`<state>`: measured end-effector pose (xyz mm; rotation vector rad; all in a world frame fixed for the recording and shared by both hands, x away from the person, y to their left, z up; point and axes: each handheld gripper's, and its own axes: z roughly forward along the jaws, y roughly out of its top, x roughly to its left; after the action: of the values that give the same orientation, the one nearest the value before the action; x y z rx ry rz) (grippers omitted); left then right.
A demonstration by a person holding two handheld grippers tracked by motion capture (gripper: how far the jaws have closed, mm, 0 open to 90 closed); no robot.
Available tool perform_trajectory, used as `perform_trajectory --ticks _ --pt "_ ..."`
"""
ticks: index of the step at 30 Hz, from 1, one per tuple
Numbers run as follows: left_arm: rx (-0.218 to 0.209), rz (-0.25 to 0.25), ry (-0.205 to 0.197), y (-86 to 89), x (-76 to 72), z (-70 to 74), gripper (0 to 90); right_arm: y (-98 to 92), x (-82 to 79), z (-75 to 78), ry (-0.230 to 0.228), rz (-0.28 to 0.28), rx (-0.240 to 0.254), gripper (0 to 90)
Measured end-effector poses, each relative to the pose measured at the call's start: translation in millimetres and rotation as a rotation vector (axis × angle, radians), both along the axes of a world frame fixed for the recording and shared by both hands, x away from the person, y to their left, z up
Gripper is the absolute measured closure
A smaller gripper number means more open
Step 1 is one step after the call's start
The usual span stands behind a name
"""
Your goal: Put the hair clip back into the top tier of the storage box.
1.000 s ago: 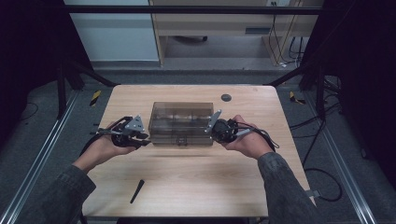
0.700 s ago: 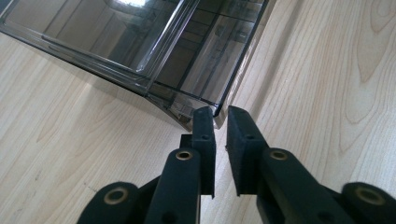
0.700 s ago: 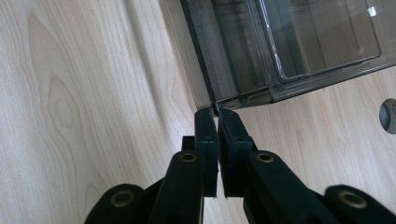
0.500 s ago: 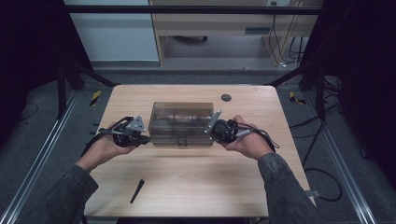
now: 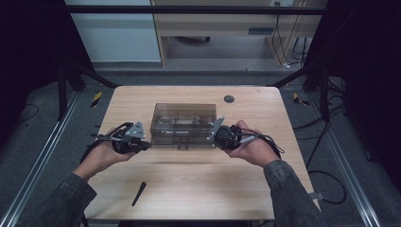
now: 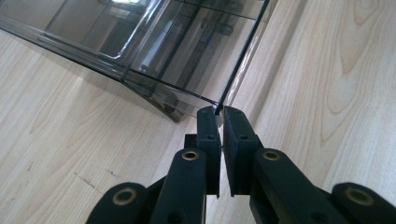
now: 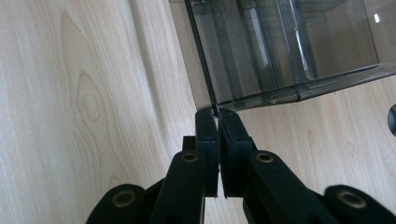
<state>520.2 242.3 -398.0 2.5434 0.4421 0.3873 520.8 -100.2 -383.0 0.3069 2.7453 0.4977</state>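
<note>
Table [image 5: 198, 189] of pale wood carries everything, and near its middle sits the box [image 5: 183, 124], a smoke-tinted clear plastic organiser with a lid and inner dividers, its long side facing the person. A dark round disc [image 5: 229, 99] lies beyond it toward the far edge, and a thin black stick [image 5: 138, 194] lies on the near part of the table, well apart from the box. The left gripper [image 5: 144, 145] is at the box's near left corner and the right gripper [image 5: 213, 142] at its near right corner. In the left gripper view the left gripper [image 6: 219, 114] has just been closing, and its jaws now stand nearly together, pinching the thin edge of the box [image 6: 154, 56] at its corner. In the right gripper view the right gripper [image 7: 214, 114] has its jaws likewise almost together on the edge at the corner of the box [image 7: 280, 51]. Both hold only a sliver of plastic, right at the fingertips. I judge the box light and stiff, but hard and glossy, so it is likely to slip from so small a bite, and thin clear plastic of this kind may crack if twisted or levered. Taking the two near corners together, as now, looks the sound way, keeping both hands level so that the box neither tilts nor pivots; a deeper bite on the edge would hold more surely.
</note>
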Motion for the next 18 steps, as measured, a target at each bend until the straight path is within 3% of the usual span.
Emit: perform_trajectory --ticks 18 --pt "0.011 -0.021 -0.003 0.4 -10.3 0.7 85.3 -0.3 -13.8 -1.0 0.008 0.012 0.009 88.0"
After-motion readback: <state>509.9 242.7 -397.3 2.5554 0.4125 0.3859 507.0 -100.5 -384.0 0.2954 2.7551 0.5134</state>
